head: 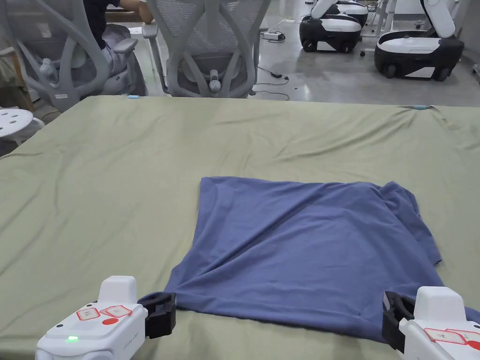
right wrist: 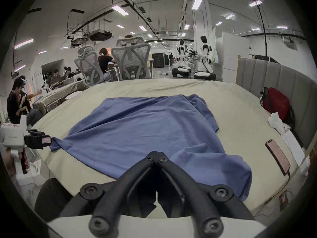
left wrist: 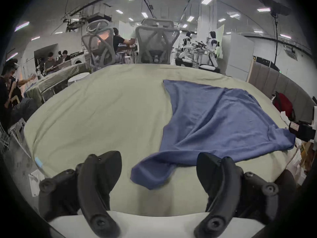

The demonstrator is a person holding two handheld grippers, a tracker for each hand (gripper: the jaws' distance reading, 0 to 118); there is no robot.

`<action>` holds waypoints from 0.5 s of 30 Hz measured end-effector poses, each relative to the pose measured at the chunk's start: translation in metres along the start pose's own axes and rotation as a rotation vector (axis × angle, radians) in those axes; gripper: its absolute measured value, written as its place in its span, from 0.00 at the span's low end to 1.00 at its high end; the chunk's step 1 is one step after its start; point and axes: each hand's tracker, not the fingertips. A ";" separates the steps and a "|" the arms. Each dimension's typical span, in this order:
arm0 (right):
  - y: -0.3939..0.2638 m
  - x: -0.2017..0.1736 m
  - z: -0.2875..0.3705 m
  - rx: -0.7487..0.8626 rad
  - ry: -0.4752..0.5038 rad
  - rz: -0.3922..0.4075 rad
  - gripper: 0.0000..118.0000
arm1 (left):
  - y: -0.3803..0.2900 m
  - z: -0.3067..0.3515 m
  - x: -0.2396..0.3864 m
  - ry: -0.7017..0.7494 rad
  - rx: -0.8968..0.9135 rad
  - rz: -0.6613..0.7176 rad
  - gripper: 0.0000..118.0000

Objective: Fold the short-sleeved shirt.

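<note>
A blue short-sleeved shirt (head: 304, 243) lies spread on the green-covered table (head: 117, 187), one sleeve bunched at its far right. My left gripper (head: 161, 313) sits at the shirt's near left corner. In the left gripper view, the left gripper (left wrist: 158, 159) is open, and that corner (left wrist: 151, 174) lies on the cover between the jaws, untouched. My right gripper (head: 393, 321) is at the near right hem. The right gripper view shows the right gripper (right wrist: 157, 154) with its tips pressed together on the shirt (right wrist: 145, 125), a ridge of cloth running off to the right.
Two grey mesh chairs (head: 211, 47) stand behind the table's far edge, and a white stool (head: 14, 119) at the left. A phone (right wrist: 277, 156), white cloth and a red bag (right wrist: 276, 102) lie along the table's right side by a padded grey wall. Wheeled robots (head: 412, 51) are parked beyond.
</note>
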 end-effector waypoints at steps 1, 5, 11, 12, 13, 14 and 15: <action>0.000 0.004 0.001 -0.002 -0.006 -0.001 0.00 | 0.000 -0.009 -0.003 -0.014 -0.036 0.023 0.72; 0.001 0.019 0.006 -0.007 -0.046 0.002 0.00 | -0.004 -0.029 0.002 0.020 -0.139 -0.014 0.00; 0.002 0.063 0.031 -0.034 -0.197 -0.005 0.00 | 0.003 0.005 0.017 0.027 -0.066 -0.037 0.00; 0.001 0.072 0.034 -0.049 -0.220 -0.011 0.00 | 0.005 0.009 0.019 0.027 -0.056 -0.046 0.00; 0.000 0.081 0.037 -0.057 -0.230 -0.025 0.00 | 0.006 0.010 0.023 0.032 -0.051 -0.059 0.00; -0.001 0.090 0.038 -0.073 -0.232 -0.040 0.00 | 0.006 0.012 0.025 0.037 -0.045 -0.069 0.00; -0.003 0.098 0.037 -0.096 -0.226 -0.052 0.02 | 0.006 0.017 0.030 0.039 -0.041 -0.076 0.00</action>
